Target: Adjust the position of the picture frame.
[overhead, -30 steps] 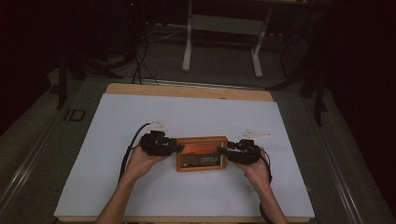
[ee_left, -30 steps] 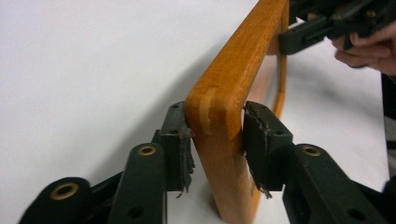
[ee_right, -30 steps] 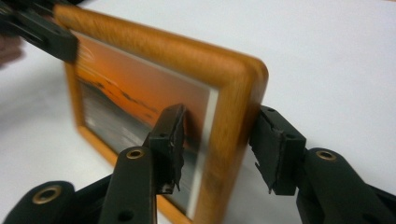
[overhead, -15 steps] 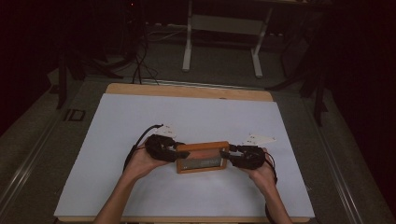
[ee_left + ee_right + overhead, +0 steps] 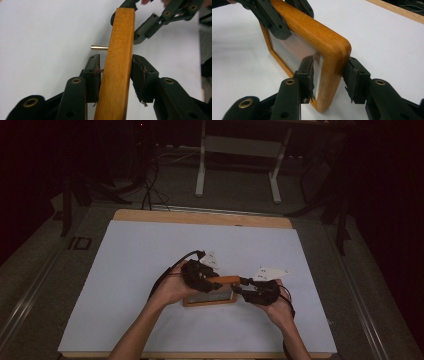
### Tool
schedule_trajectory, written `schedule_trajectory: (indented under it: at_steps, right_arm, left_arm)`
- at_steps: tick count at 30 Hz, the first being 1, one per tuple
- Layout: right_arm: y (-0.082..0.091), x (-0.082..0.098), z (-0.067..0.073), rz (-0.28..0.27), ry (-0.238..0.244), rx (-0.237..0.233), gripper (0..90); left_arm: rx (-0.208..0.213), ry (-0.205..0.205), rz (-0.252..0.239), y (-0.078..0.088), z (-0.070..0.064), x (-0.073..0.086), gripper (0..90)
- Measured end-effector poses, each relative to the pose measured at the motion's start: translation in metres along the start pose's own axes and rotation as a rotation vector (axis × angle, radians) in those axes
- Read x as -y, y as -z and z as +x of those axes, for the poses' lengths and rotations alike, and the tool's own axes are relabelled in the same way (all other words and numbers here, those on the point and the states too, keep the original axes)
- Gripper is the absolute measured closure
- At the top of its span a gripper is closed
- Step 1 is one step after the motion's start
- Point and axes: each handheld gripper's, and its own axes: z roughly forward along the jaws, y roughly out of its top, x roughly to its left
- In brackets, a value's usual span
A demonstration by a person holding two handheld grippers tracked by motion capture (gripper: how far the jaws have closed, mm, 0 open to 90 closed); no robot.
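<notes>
A wooden picture frame point(image 5: 210, 299) with a glass front stands tilted up on its long edge near the table's front middle. My left gripper point(image 5: 220, 283) grips its upper left part. In the left gripper view the frame's orange edge point(image 5: 120, 62) runs between both pads, and my left gripper point(image 5: 116, 72) has just been closing on it. A small metal pin point(image 5: 99, 47) sticks out of the frame's side. My right gripper point(image 5: 240, 288) holds the right end. In the right gripper view my right gripper point(image 5: 328, 75), also just closing, has one pad on the glass and one on the back.
The white table cover point(image 5: 150, 250) lies over a wooden table top point(image 5: 200, 216). Behind the table, on the dark floor, stand a white stand's legs point(image 5: 235, 165) and cables point(image 5: 150, 190). The person's forearms point(image 5: 145, 330) reach in from the front edge.
The frame lay flat a second ago and now stands tipped up on its edge. The left gripper has moved right and up along it; the right gripper has hardly shifted.
</notes>
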Motion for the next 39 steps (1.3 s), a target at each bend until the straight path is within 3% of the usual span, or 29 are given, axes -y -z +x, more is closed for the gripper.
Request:
schedule_trajectory:
  at_steps: [2, 5, 6, 13, 14, 18, 21, 23, 25, 26, 33, 36, 39]
  right_arm:
    - [0.0, 0.001, 0.0, -0.002, -0.002, -0.002, 60.5]
    - [0.001, 0.001, 0.0, -0.004, -0.004, -0.006, 60.5]
    - [0.001, 0.002, 0.0, -0.005, -0.004, -0.009, 60.5]
    - [0.0, 0.002, -0.002, -0.006, -0.027, -0.027, 56.5]
    - [0.0, 0.003, -0.003, -0.002, -0.03, -0.028, 56.1]
    - [0.0, 0.007, -0.005, 0.005, -0.044, -0.035, 54.4]
    - [-0.001, 0.008, -0.005, 0.011, -0.05, -0.039, 52.4]
    - [-0.003, 0.008, -0.004, 0.015, -0.053, -0.035, 50.8]
    - [-0.004, 0.008, -0.004, 0.018, -0.054, -0.035, 50.3]
    - [-0.006, 0.007, -0.003, 0.019, -0.051, -0.037, 49.0]
    - [-0.021, 0.001, 0.007, 0.036, -0.031, -0.065, 45.8]
    - [-0.036, -0.004, 0.017, 0.049, -0.011, -0.096, 44.8]
    - [-0.043, -0.006, 0.021, 0.049, -0.004, -0.117, 44.5]
  left_arm:
    - [-0.009, -0.018, 0.039, -0.004, -0.002, -0.005, 60.7]
    - [-0.008, -0.016, 0.046, -0.006, -0.003, -0.006, 61.3]
    - [-0.004, -0.009, 0.069, -0.008, -0.002, -0.008, 62.9]
    - [0.007, -0.022, 0.044, -0.006, -0.005, -0.004, 67.9]
    - [-0.014, -0.024, 0.031, -0.003, -0.006, -0.002, 68.1]
    - [-0.019, 0.0, -0.045, 0.008, -0.004, 0.01, 68.3]
    - [-0.01, 0.052, -0.137, 0.02, 0.001, 0.026, 68.5]
    - [-0.005, 0.09, -0.174, 0.028, 0.005, 0.037, 68.7]
    - [-0.006, 0.104, -0.186, 0.032, 0.006, 0.043, 68.8]
    - [-0.008, 0.118, -0.208, 0.039, 0.007, 0.053, 68.9]
    - [-0.026, 0.128, -0.28, 0.06, 0.001, 0.08, 68.9]
    - [-0.025, 0.162, -0.327, 0.073, 0.003, 0.098, 68.9]
    - [-0.028, 0.177, -0.342, 0.079, 0.003, 0.105, 69.0]
